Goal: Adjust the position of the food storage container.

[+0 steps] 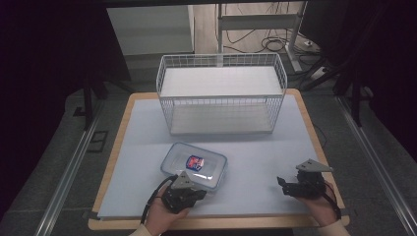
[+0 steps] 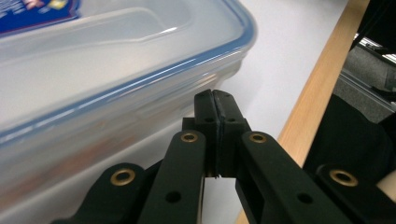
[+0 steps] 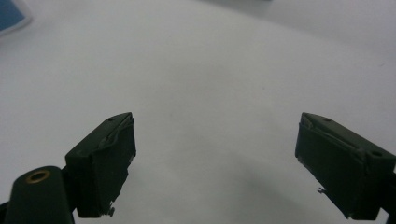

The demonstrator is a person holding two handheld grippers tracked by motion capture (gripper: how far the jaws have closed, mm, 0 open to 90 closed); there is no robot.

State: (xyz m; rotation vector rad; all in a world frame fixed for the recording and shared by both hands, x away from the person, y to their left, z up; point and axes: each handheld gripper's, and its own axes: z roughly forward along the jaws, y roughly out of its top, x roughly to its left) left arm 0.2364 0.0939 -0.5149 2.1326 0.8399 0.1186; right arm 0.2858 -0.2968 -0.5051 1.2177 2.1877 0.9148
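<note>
Lidded plastic food container (image 1: 194, 165), clear w/ a blue seal rim and a red-blue label on the lid, is what we're working on. It sits on the near-centre of the white mat (image 1: 255, 147), in front of the wire basket.

Near first: our left gripper (image 1: 196, 189) is at the container's near edge. In the left gripper view its jaws are pressed fully together w/ nothing between them, tips right up against the side wall of the container (image 2: 116, 93) just below the lid rim; touching or a hair apart, we can't tell. Our right gripper (image 1: 281, 183) hangs over bare mat well to the right, jaws spread wide and empty, as the right gripper view shows, white mat (image 3: 210, 84) beneath.

We judge this as the approach/contact step: the left looks set to nudge or steady the box, no grasp yet. Next move prob. needs the right brought in to the far side so both can clamp the box, or the left opened to grip the rim.

Farther back, the white wire basket (image 1: 221, 93) stands empty at the mat's far edge, the likely destination.
</note>
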